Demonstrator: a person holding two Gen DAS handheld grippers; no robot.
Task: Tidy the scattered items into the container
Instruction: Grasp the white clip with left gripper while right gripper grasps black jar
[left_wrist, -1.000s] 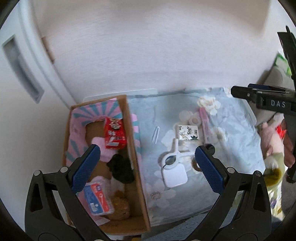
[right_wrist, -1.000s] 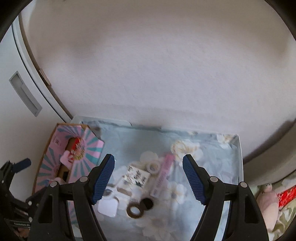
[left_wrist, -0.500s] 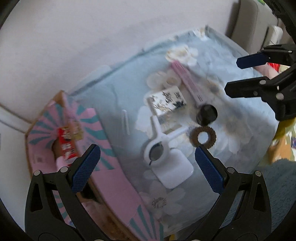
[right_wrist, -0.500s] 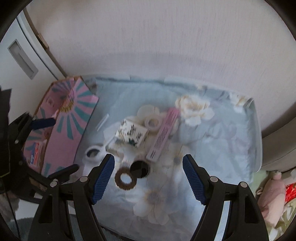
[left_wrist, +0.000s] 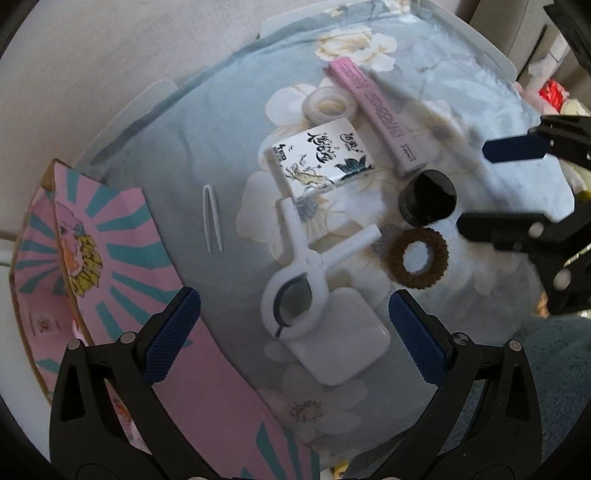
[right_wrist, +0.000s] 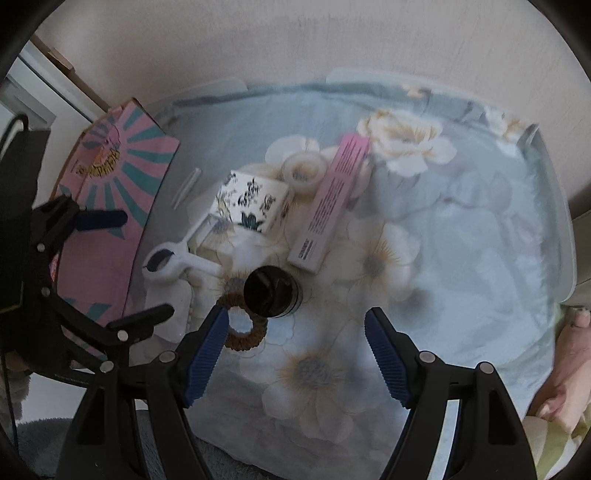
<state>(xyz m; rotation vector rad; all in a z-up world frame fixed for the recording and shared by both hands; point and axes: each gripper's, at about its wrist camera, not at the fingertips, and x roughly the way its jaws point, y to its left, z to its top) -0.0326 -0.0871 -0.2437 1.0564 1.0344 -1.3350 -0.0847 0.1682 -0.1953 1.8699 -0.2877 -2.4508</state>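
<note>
In the right wrist view, the right gripper (right_wrist: 295, 354) is spread wide and holds nothing. The hair tie (right_wrist: 242, 330) touches its left finger, low in the frame. The black jar (right_wrist: 271, 291) sits just above, between the fingers, nearest this hand. The left gripper (left_wrist: 291, 332), also released and empty, hangs over the white case (left_wrist: 340, 343). The box (left_wrist: 92, 258) lies at the left edge.

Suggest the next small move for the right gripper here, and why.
Probably ease the right gripper down and slightly forward onto the black jar. Its jaws stand open and empty, the jar sits just ahead between the fingertips, and the brown hair tie lies against the left finger, so centring avoids snagging it.
</note>
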